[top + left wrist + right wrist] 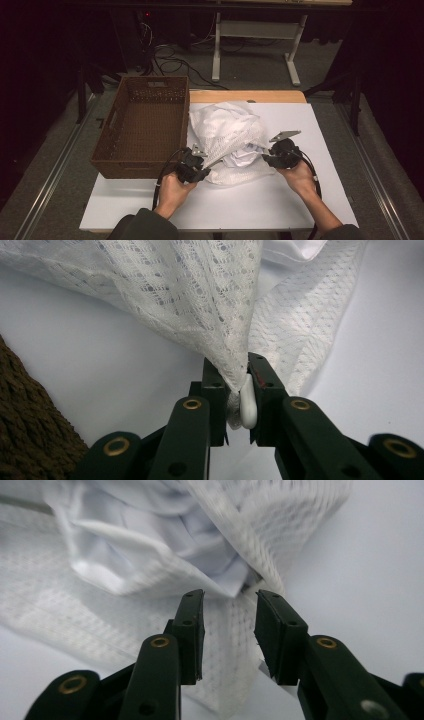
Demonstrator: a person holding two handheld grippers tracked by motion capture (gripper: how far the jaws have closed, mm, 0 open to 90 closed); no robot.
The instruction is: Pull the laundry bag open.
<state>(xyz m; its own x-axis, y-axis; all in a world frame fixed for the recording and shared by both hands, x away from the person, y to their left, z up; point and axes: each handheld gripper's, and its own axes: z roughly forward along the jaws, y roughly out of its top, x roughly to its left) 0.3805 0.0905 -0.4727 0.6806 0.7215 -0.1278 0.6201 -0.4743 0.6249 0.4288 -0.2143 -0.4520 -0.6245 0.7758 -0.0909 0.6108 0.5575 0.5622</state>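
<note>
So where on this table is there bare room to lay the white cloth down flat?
The widest bare stretch of the white table is along the near edge, between the two forearms. A second strip runs down the right side, beyond the right gripper. The wicker basket fills the left, and the white cloth, pinched in the left gripper, crowds the middle.

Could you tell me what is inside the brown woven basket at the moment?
In the high view the basket shows only its own woven floor and walls, nothing in it. The white lace garment lies beside it on the table. The strip of floor behind its near wall is hidden.
</note>
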